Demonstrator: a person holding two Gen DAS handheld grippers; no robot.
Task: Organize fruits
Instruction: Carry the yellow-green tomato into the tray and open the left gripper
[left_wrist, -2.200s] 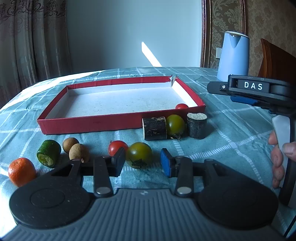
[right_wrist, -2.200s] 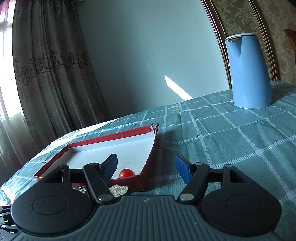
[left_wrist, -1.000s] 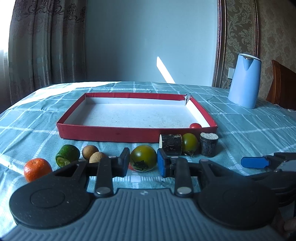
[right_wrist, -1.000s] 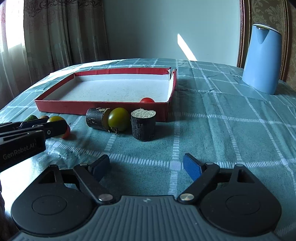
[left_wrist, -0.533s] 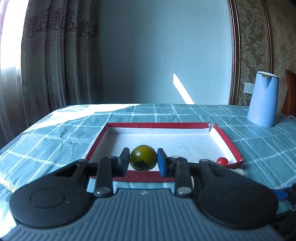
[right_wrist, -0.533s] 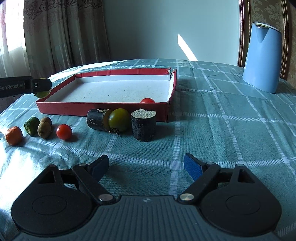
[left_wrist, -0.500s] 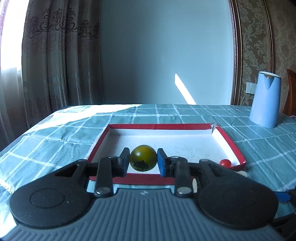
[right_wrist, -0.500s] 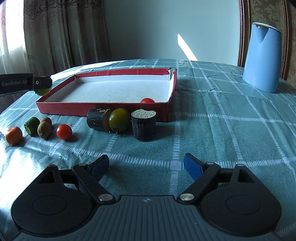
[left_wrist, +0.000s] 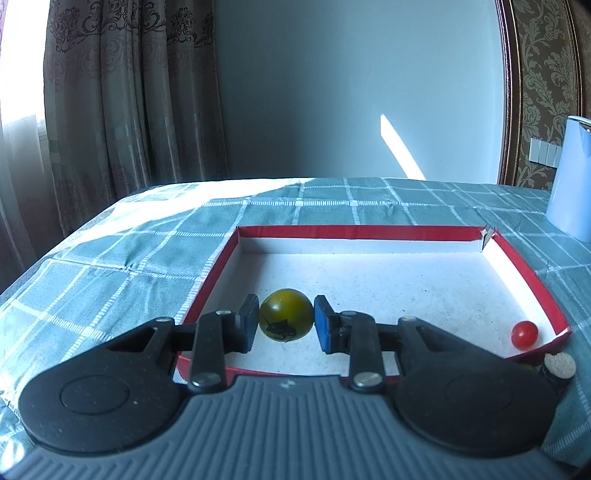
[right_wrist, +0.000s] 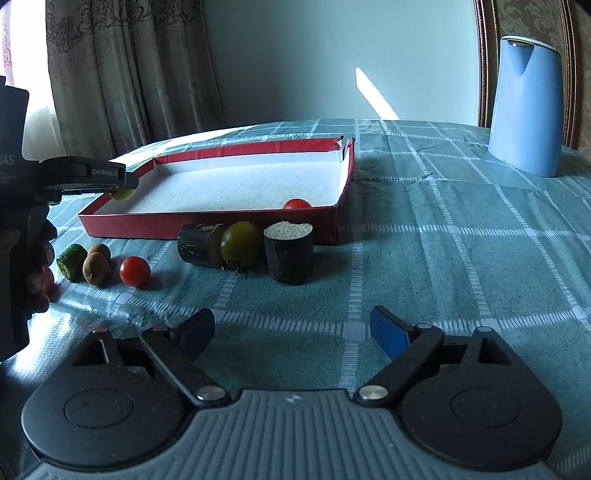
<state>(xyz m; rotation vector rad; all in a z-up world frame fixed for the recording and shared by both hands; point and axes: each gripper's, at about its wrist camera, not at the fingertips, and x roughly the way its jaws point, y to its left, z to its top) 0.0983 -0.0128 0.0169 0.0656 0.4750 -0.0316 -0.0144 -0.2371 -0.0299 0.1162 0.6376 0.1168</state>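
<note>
My left gripper (left_wrist: 285, 322) is shut on a green tomato (left_wrist: 286, 314) and holds it over the near left part of the red tray (left_wrist: 354, 232). A small red tomato (left_wrist: 523, 333) lies in the tray's near right corner. In the right wrist view the left gripper (right_wrist: 122, 188) hangs over the tray's left corner (right_wrist: 207, 230). My right gripper (right_wrist: 291, 332) is open and empty above the cloth. In front of the tray lie another green tomato (right_wrist: 240, 245), a red tomato (right_wrist: 135, 271), two brown fruits (right_wrist: 96, 264) and a green fruit (right_wrist: 72, 262).
Two dark cut stalk pieces (right_wrist: 289, 251) flank the green tomato in front of the tray. A blue kettle (right_wrist: 526, 107) stands at the back right of the checked tablecloth (right_wrist: 461, 258). Curtains hang behind the table's far left edge.
My left gripper closed on the green tomato, lifted it off the cloth and carried it forward over the tray. The right gripper pulled back and lowered, staying open.
</note>
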